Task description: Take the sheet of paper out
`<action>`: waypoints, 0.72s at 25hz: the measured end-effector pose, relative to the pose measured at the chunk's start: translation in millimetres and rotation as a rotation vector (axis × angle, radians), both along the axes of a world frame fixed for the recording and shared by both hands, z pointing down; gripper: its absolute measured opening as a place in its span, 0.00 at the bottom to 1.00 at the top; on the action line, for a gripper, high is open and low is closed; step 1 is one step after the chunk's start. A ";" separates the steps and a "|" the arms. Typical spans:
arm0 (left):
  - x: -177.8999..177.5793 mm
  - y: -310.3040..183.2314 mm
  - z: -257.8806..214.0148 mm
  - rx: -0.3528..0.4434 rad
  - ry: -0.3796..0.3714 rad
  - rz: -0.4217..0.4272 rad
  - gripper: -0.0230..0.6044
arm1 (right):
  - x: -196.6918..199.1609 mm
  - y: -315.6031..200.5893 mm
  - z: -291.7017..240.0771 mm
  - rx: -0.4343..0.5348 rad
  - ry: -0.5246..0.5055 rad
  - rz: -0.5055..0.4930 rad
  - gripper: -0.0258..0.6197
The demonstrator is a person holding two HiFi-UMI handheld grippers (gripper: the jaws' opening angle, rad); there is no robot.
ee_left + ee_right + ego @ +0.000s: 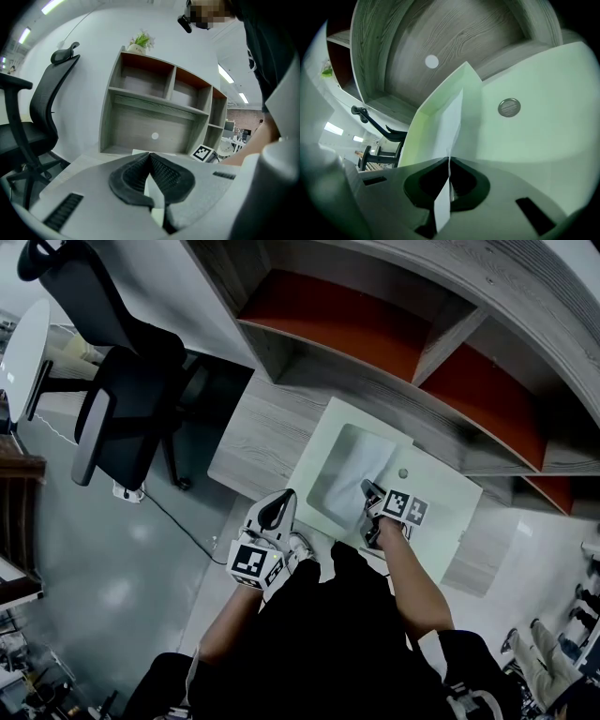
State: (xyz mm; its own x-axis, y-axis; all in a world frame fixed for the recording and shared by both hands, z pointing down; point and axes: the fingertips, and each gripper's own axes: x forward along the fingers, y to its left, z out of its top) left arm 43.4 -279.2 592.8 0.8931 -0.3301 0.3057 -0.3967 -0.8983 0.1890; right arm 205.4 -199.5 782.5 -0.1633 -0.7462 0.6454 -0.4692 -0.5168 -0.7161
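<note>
At frame centre the right tongs [449, 161] pinch the thin white sheet of paper [451, 123], which stands out of the pale green folder [525, 136] on the grey wooden desk [253, 442], while the left tongs [150, 157] seem closed and empty.

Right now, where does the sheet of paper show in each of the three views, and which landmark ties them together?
Head view: sheet of paper at centre, in the opened pale green folder, its near corner at the right gripper.
Left gripper view: not in it, as far as I can tell.
Right gripper view: the sheet runs up the centre from the shut jaws.
Shared landmark: the grey wooden shelf unit, behind the desk in all three.
</note>
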 end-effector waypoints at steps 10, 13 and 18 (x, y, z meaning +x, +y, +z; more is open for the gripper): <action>0.5 9.8 -16.7 0.009 0.041 0.030 0.05 | -1.2 7.8 -3.4 0.025 -0.019 0.012 0.08; 1.9 12.8 -21.5 0.016 0.052 0.033 0.05 | 1.6 13.8 -6.9 0.024 -0.010 0.015 0.08; 2.5 18.5 -22.7 0.026 0.054 0.052 0.05 | 11.2 27.6 -15.1 0.022 0.021 0.028 0.08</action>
